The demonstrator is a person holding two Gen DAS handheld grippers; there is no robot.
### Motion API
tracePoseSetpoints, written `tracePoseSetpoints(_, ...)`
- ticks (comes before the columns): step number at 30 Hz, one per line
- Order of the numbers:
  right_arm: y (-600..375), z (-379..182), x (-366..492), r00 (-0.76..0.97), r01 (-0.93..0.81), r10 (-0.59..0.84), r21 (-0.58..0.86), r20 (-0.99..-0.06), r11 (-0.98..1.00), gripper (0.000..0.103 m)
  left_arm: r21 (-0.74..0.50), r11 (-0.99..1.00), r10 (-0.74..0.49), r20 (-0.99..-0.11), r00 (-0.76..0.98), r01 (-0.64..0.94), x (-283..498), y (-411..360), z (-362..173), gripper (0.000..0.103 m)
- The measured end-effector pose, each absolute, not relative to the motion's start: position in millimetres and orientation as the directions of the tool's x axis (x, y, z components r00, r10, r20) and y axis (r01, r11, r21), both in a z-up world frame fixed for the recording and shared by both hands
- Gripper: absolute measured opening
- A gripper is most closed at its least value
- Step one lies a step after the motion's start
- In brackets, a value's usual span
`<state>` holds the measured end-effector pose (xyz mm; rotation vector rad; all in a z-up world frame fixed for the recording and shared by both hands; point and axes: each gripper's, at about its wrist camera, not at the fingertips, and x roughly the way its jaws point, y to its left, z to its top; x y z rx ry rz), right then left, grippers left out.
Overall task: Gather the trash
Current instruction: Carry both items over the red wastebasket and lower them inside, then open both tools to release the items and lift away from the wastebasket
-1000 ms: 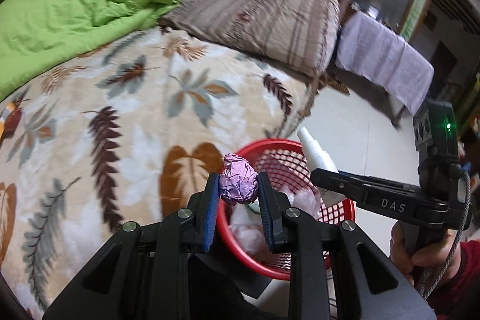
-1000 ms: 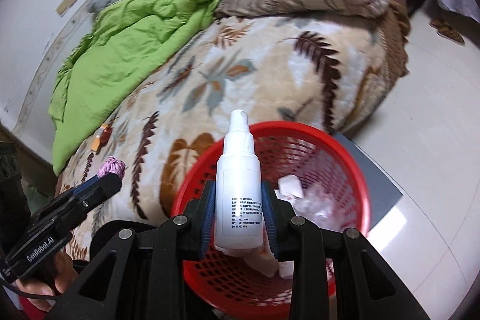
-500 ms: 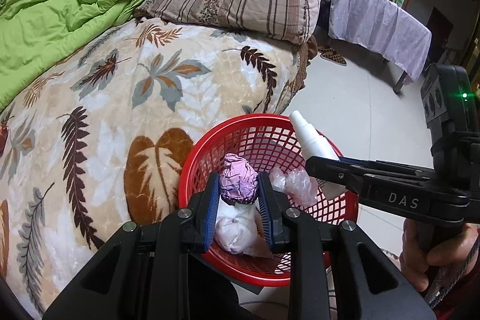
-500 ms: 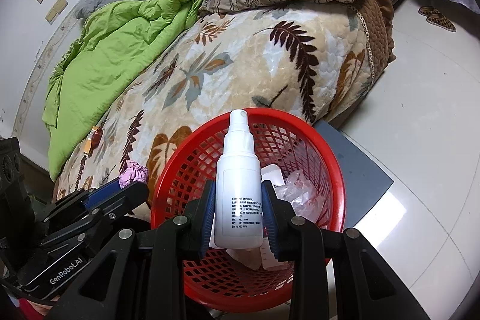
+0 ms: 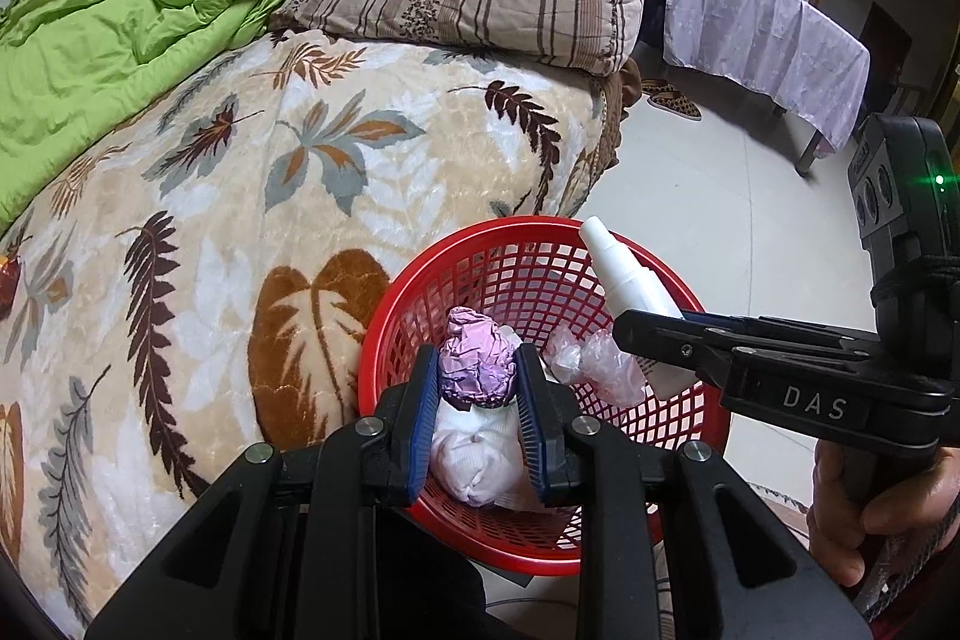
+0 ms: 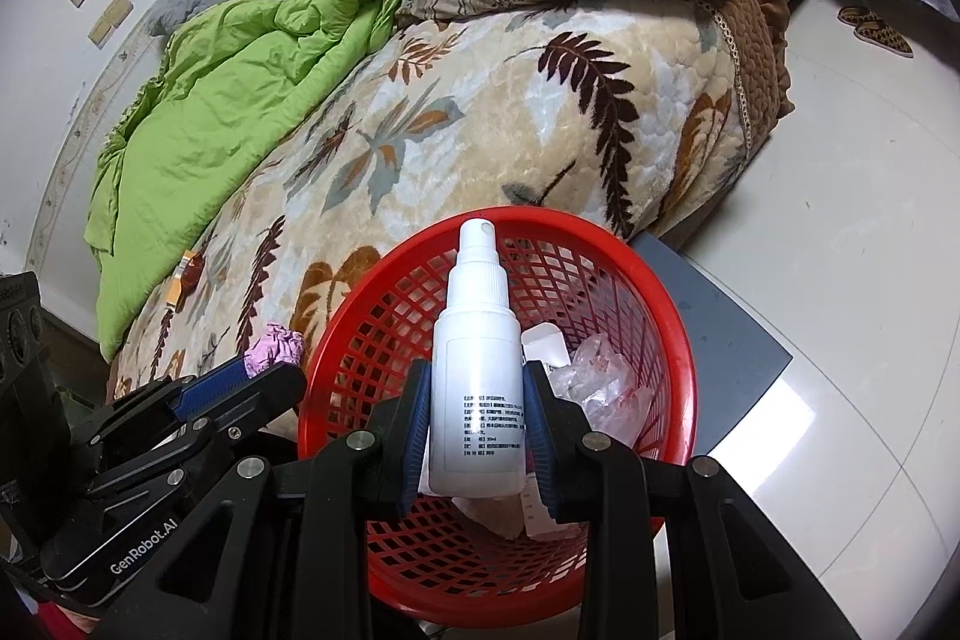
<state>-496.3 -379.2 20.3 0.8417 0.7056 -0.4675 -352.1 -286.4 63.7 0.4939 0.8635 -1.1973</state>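
While the left wrist view looks down over the red basket [image 5: 540, 292], the left gripper [image 5: 477, 388] has its blue pads closed on a crumpled pink foil wad [image 5: 477, 364], which hangs above the inside of the basket near its bed-side rim, over a white knotted bag [image 5: 474, 454] and a clear plastic wrapper [image 5: 600, 364] already lying in it. Because the wad is light and wrinkled, I judge it could cling to a pad on release or bounce off the pile; being close to the rim, it might tip out onto the leaf-patterned blanket [image 5: 240, 196]. To the right in this view, the right gripper [image 5: 654, 334] reaches across the basket with the white spray bottle [image 5: 624, 280], so the two tools are near one another and could knock together if both let go or pull back at once. Seen from the right wrist view, the right gripper [image 6: 477, 436] is clamped on the lower body of the white spray bottle [image 6: 477, 370], upright along the fingers and above the middle of the red basket [image 6: 624, 292]. A tall bottle dropped from there could, I think, strike the mesh wall, tip the light basket, or roll out onto the floor [image 6: 840, 220]. An orange wrapper [image 6: 186, 277] lies uncollected on the blanket beside the green quilt [image 6: 240, 88].
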Motion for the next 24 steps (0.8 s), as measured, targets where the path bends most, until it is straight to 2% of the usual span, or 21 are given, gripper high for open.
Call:
tracePoseSetpoints(13, -380.2, 16.4, -498.2, 0.670, 0.642, -0.102, 0.505, -0.735, 0.577, 0.033, -0.111, 0.314, -0.586, -0.804, 0.101, 0.943, -351.2, -288.6, 60.0, 0.024)
tracePoseSetpoints(17, -379.9, 19.8, -500.7, 0.657, 0.658, -0.119, 0.489, -0.744, 0.573, 0.034, -0.119, 0.311, -0.593, -0.800, 0.094, 0.943, -349.8, -287.8, 61.3, 0.024)
tracePoseSetpoints(19, -379.0, 23.5, -501.8, 0.654, 0.661, -0.127, 0.481, -0.746, 0.576, 0.038, -0.125, 0.307, -0.595, -0.799, 0.087, 0.944, -350.9, -288.4, 62.0, 0.025)
tracePoseSetpoints(20, -378.3, 25.1, -502.4, 0.651, 0.665, -0.135, 0.475, -0.747, 0.577, 0.041, -0.127, 0.306, -0.595, -0.799, 0.085, 0.943, -350.3, -287.5, 62.2, 0.028)
tracePoseSetpoints(24, -373.6, 34.9, -503.8, 0.642, 0.675, -0.164, 0.449, -0.749, 0.586, 0.045, -0.135, 0.313, -0.614, -0.784, 0.092, 0.940, -350.4, -285.0, 65.8, 0.049)
